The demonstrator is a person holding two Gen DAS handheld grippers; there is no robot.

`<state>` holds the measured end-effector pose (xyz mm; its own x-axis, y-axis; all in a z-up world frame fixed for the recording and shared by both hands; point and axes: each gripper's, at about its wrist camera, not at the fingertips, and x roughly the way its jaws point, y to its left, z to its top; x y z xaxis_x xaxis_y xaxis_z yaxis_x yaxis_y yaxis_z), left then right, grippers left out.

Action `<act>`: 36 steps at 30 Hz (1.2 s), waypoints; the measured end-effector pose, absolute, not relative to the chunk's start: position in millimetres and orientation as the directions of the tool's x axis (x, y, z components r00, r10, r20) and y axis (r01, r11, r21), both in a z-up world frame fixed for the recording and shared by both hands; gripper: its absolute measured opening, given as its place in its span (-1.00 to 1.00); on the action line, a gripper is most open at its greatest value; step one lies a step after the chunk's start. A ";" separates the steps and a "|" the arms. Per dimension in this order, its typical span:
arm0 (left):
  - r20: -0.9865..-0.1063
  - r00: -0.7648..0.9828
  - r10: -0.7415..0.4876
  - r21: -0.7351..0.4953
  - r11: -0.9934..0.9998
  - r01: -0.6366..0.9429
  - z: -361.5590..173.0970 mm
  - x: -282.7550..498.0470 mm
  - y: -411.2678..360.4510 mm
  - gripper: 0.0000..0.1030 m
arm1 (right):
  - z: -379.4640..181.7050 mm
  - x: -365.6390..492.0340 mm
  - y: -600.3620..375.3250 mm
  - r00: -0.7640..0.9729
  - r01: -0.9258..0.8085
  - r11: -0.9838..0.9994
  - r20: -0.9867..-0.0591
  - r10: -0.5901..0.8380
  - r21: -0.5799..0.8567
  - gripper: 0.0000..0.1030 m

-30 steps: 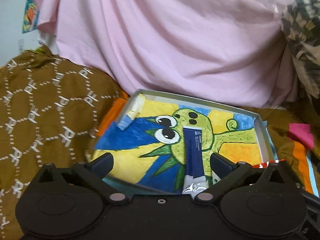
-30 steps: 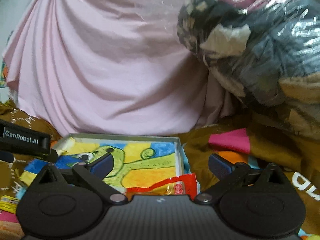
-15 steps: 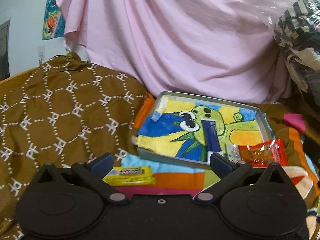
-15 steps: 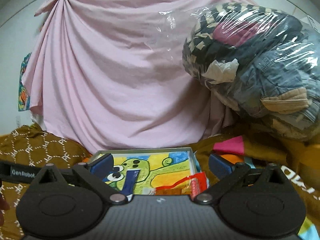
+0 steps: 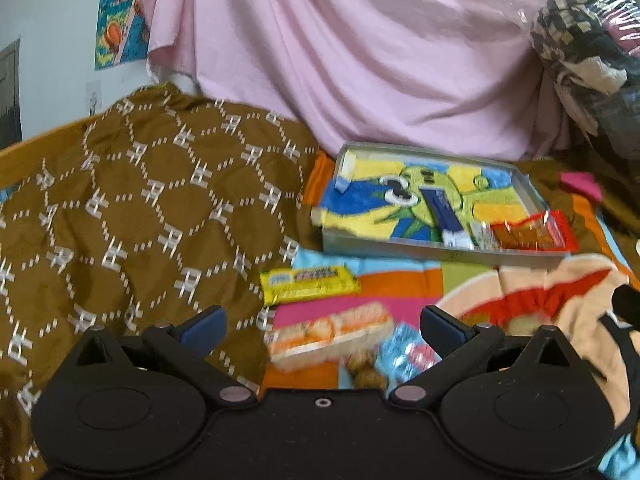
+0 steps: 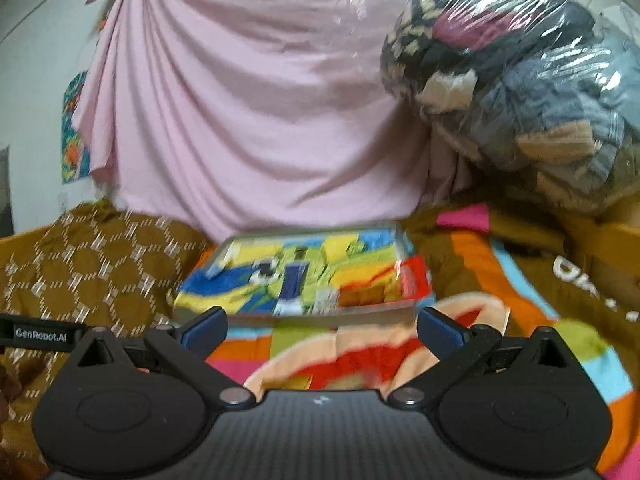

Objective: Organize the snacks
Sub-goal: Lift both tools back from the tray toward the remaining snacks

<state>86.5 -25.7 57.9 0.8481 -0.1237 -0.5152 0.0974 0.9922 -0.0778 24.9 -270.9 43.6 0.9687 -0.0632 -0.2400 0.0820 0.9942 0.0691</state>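
Just ahead of the left gripper [image 5: 322, 326], whose fingers stand apart and empty, an orange-and-white snack pack [image 5: 332, 334] lies crosswise between them, nearer than the tray [image 5: 440, 250] beyond, while the right gripper [image 6: 322, 326], likewise spread and empty, faces only bedding.

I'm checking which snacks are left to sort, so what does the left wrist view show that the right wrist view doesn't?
Only the left wrist view shows the loose snacks on the blanket: a yellow bar, an orange-and-white packet and a light blue wrapper, all ahead of the open left hand-held gripper.

Only the right wrist view shows the whole plastic-wrapped bundle of clothes, and the open right hand-held gripper.

Both show the tray, the dark blue stick and red packet in it, and the pink sheet.
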 end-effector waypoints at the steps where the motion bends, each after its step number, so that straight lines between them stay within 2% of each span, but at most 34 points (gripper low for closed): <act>1: -0.525 0.842 -0.127 -0.079 0.992 0.100 53.8 83.8 -22.5 0.99 | 40.6 21.5 -268.1 0.965 0.074 0.995 -0.256 -0.055 0.065 1.00; 8: -0.586 0.802 -0.119 -0.059 0.993 0.104 23.1 69.8 -5.0 0.99 | 17.1 5.5 -242.7 0.940 0.022 1.000 -0.340 -0.026 -0.016 1.00; 19: -0.674 0.733 -0.093 -0.012 0.993 0.115 -9.4 75.0 -0.2 0.98 | -14.9 15.7 -219.1 0.869 -0.057 0.998 -0.493 0.036 -0.027 1.00; 26: -0.700 0.710 -0.080 0.023 0.991 0.135 -15.0 80.4 -4.1 0.98 | -25.1 24.8 -214.5 0.843 -0.077 0.997 -0.535 0.048 -0.032 0.99; 36: -0.680 0.730 -0.069 0.031 0.992 0.123 -13.0 91.3 -4.0 0.98 | -32.6 39.1 -210.9 0.825 -0.090 0.995 -0.562 0.057 -0.030 0.99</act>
<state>91.3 -4.0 -13.0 0.7301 -0.0692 -0.6798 0.1231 0.9919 0.0313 39.1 -210.9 -32.6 0.8249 0.0575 -0.5624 -0.0899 0.9955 -0.0301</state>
